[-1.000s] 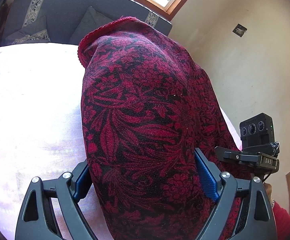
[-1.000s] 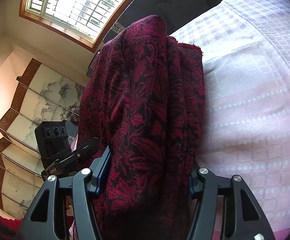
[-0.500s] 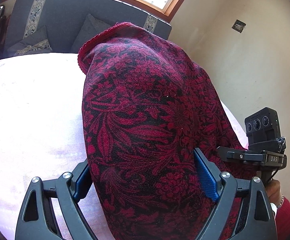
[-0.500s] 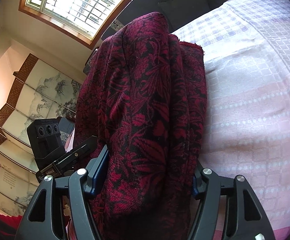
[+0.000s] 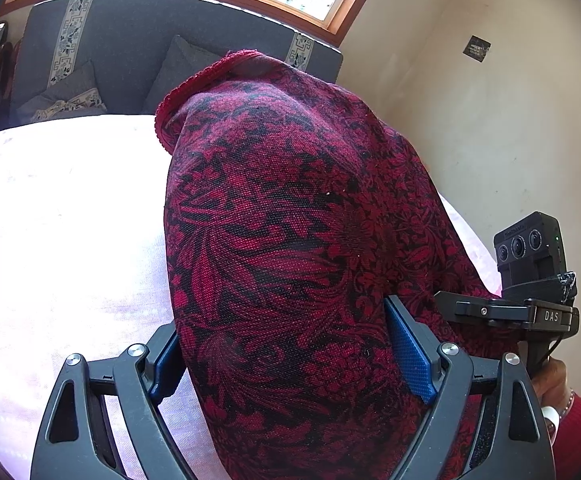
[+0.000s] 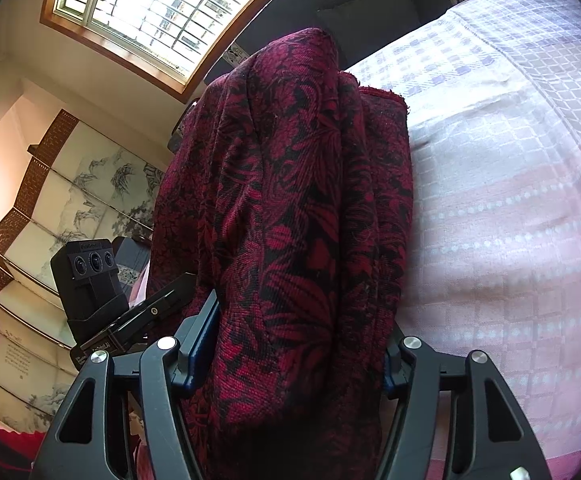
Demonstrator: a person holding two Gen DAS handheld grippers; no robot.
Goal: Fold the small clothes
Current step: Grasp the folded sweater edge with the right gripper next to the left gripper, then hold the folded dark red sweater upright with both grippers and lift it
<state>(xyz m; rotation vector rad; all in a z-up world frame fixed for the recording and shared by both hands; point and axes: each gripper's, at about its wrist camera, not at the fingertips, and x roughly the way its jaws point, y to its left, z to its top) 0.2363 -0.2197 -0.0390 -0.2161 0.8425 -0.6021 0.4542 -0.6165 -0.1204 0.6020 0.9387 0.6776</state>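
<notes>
A dark red garment with a black floral pattern (image 5: 290, 240) is held up above a bed with a pale pink and lilac checked cover (image 5: 58, 240). My left gripper (image 5: 286, 360) is shut on one part of it, the cloth bunched thick between its blue pads. My right gripper (image 6: 298, 352) is shut on another part of the same garment (image 6: 298, 200), which hangs in folds and hides the fingertips. The right gripper's camera block (image 5: 530, 256) shows at the right of the left wrist view, close beside the cloth.
A grey sofa with cushions (image 5: 138, 52) stands behind the bed under a window. A painted folding screen (image 6: 50, 216) stands at the left in the right wrist view. The bed cover (image 6: 510, 220) spreads to the right. A beige wall (image 5: 490, 120) is at the right.
Both grippers keep their hold on the garment. The cloth has sunk slightly lower in both views, and the two grippers have drifted a little apart.
</notes>
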